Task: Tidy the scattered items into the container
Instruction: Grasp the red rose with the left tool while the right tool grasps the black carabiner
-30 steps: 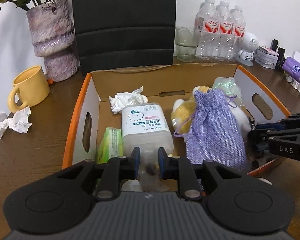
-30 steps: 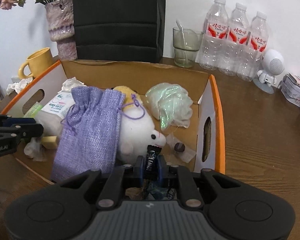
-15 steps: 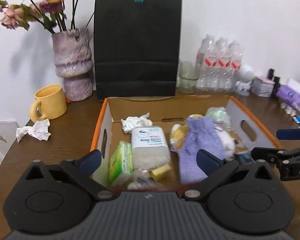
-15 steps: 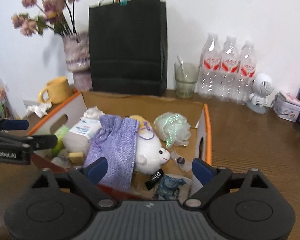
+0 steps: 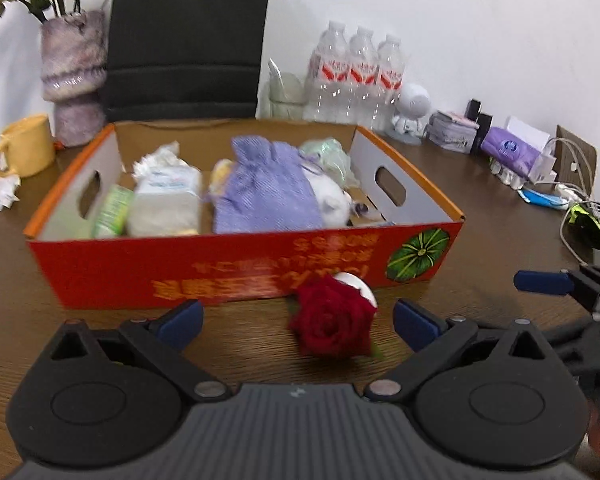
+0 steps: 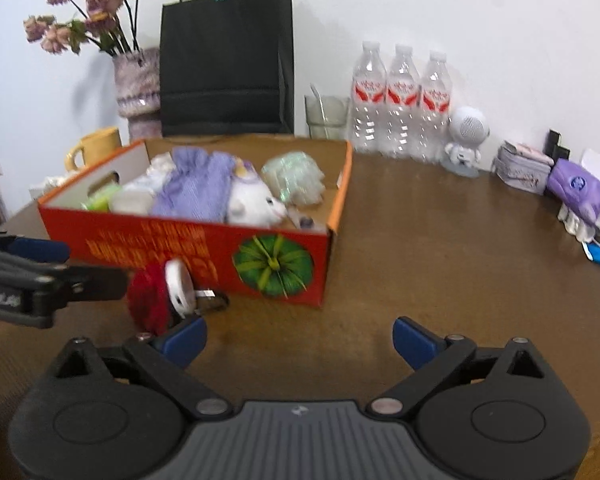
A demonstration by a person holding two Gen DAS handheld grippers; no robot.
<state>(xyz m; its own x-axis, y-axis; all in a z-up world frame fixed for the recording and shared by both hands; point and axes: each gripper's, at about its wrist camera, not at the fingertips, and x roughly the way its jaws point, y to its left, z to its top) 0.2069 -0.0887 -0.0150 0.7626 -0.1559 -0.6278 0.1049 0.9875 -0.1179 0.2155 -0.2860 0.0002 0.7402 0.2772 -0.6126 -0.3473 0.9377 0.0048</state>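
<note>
There's the red rose (image 5: 334, 326), lying on the table just in front of the box's (image 5: 236, 266) red front wall, a white disc (image 6: 179, 280) at its back. Looks light and soft, petals easily crushed, so I'd pinch low, near the disc, gently. Left gripper (image 5: 296, 322) sits right before it, jaws wide, nothing held. Right gripper (image 6: 298, 338), equally wide and empty, hangs just beside, over bare table (image 6: 440, 248).

The box (image 5: 240, 264) front carries yellow print, upside down and too blurred to read. The 3 bottles (image 6: 400, 96) have red labels, also unreadable.
</note>
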